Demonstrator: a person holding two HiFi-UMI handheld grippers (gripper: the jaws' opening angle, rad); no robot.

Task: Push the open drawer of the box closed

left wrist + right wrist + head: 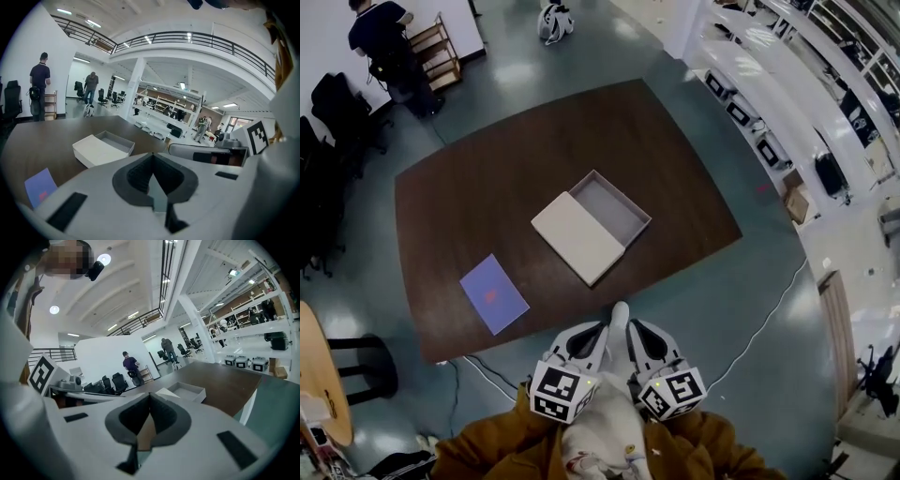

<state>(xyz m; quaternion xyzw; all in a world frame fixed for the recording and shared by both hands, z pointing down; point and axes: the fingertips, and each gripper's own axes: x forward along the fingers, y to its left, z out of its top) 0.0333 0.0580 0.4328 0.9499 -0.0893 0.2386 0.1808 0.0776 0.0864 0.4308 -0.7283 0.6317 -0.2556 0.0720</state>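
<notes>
1. The box [579, 236] lies flat near the middle of the dark brown desk [469, 187], turned at a slant to the desk's edges.
2. Its drawer [612, 208] stands pulled out on the far-right side, with the grey inside in full view; the cream sleeve covers the near-left part.
3. A purple sheet [493, 293] lies flat on the desk to the near left of the box, apart from it.
4. The left gripper [598, 330] and the right gripper [636, 330] sit side by side close against the person's body, over the floor just off the desk's near edge and well apart from the box.
5. In the left gripper view the jaws of the left gripper [152, 154] are pressed together with nothing between them; the box [96, 151] shows beyond them to the left, its drawer [116, 140] on the far side.
6. In the right gripper view the jaws of the right gripper [150, 394] are likewise closed on nothing. The drawer [188, 391] shows just right of their tips, further out on the desk.
7. Beyond the desk's far-left corner a person [384, 37] stands beside a small wooden shelf [436, 49].
8. A thin cable [769, 314] runs across the grey-green floor to the right of the desk.
</notes>
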